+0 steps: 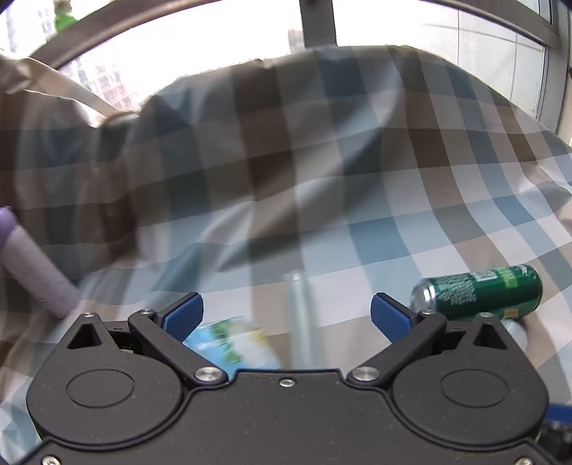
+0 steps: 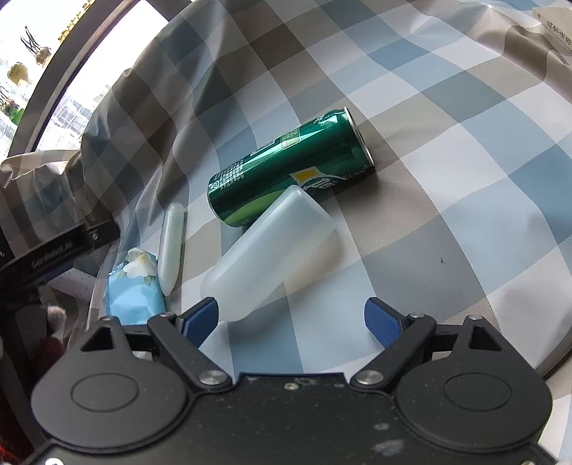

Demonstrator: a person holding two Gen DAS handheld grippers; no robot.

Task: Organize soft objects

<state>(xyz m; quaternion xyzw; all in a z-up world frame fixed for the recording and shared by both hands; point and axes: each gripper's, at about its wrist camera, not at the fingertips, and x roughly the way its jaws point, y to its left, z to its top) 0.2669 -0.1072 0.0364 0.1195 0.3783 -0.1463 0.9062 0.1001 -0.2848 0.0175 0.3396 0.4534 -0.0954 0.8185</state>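
Note:
My right gripper (image 2: 291,322) is open above a checked cloth (image 2: 447,179). A translucent white soft bottle (image 2: 275,250) lies on its side just ahead, its near end beside the left fingertip, with no pad pressing on it. A green can (image 2: 289,171) lies behind it. Further left lie a slim pale tube (image 2: 171,246) and a light blue tissue pack (image 2: 134,289). My left gripper (image 1: 286,314) is open too. The tissue pack (image 1: 232,343) sits low between its jaws near the left finger, the tube (image 1: 298,314) runs up the middle, and the can (image 1: 479,293) is to the right.
A purple-grey cylinder (image 1: 35,275) juts in at the left edge of the left wrist view. The cloth bunches into a high fold (image 1: 250,143) toward a window. A black device (image 2: 60,246) stands at the left of the right wrist view, and a book (image 2: 554,21) lies far right.

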